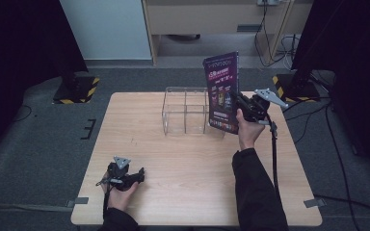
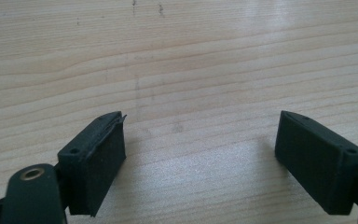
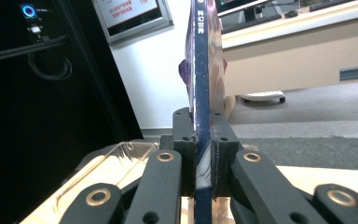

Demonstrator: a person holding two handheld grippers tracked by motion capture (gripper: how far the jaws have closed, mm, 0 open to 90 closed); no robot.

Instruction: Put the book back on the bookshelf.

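Right gripper (image 1: 241,103) clamping thin glossy book (image 1: 222,91) (upright), left gripper (image 1: 139,174) agape — woodgrain table (image 1: 183,163).

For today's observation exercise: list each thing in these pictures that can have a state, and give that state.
Book: upright, held off the table beside the clear box.
Clear box: on the table, empty, open-topped.
Right claw: shut on the book's spine edge.
Left claw: open, nothing between its jaws, low over the table.

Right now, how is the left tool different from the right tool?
The left tool is open and holds nothing, while the right tool is shut on the purple book. The left tool sits low on the wooden table, while the right tool is raised beside the clear box. Both are black.
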